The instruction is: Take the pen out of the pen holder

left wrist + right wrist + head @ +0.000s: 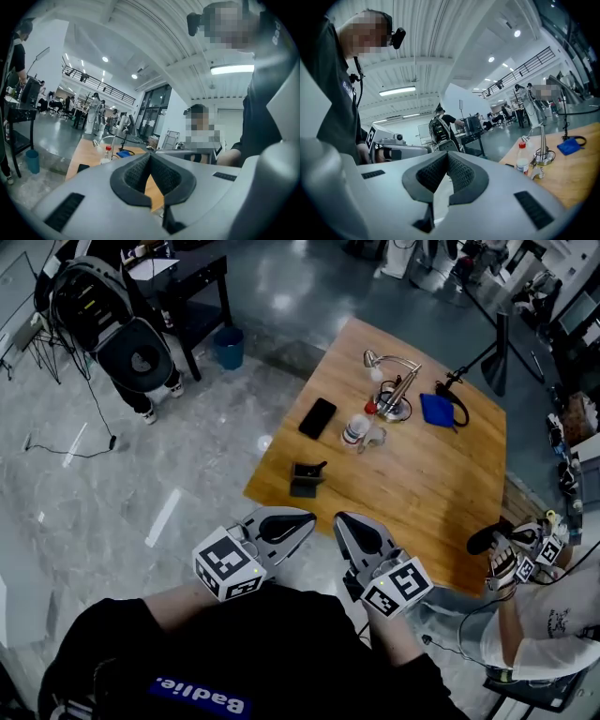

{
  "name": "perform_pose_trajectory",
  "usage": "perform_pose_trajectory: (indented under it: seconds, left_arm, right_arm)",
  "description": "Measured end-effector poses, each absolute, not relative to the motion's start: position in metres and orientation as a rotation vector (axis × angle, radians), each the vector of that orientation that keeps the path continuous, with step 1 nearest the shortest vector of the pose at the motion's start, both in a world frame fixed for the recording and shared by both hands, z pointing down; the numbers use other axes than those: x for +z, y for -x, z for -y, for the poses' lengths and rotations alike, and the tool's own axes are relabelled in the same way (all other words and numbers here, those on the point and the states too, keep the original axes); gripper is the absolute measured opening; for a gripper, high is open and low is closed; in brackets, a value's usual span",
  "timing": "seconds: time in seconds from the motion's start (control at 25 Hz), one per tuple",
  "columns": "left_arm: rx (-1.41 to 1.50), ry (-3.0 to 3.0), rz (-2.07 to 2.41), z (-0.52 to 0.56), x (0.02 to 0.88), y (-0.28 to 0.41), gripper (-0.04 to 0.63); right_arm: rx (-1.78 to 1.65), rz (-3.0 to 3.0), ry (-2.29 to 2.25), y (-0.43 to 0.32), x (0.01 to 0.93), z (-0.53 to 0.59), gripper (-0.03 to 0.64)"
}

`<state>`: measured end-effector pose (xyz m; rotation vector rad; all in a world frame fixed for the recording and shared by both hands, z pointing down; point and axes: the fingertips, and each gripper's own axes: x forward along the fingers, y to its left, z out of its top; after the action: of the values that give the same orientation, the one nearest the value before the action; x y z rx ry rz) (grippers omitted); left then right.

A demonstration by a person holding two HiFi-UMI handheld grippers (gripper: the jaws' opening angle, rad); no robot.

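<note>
Seen from above, a person in a black top holds two grey hand-held grippers close to the body, over a grey polished floor and short of the furniture. The left gripper (305, 519) and the right gripper (342, 521) sit side by side, tips angled toward each other. Each has its jaws pressed together with nothing between them. Beyond them stands a square, light-brown wooden counter (441, 502), turned corner-on. Near its closest corner sits the small dark box-shaped pen holder (302, 482), with the dark slim pen (319, 466) leaning out of its top toward the right. Both grippers are well apart from it. Farther back lie a black flat phone (317, 418), a small clear bottle with a red cap (355, 429), a silver metal desk lamp (398, 395) and a blue folded cloth or pouch (435, 409). The pen is probably light, stiff and smooth, so it may slip or twist in a loose pinch. The best hold looks like the exposed upper end above the rim, lifting along its lean. The holder looks light too and may tip or rise with the pen unless the other gripper steadies it.
</note>
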<state>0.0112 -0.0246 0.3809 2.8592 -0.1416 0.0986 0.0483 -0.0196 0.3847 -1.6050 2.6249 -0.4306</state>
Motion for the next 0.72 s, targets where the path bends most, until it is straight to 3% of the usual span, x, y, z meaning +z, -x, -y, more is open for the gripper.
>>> perform_pose_trajectory:
  seconds: [0.72]
  left_arm:
    - [0.159, -2.822, 0.303, 0.073, 0.391, -0.039, -0.002]
  right_arm:
    - [-0.533, -2.696, 1.452, -0.078, 0.408, 0.073, 0.008]
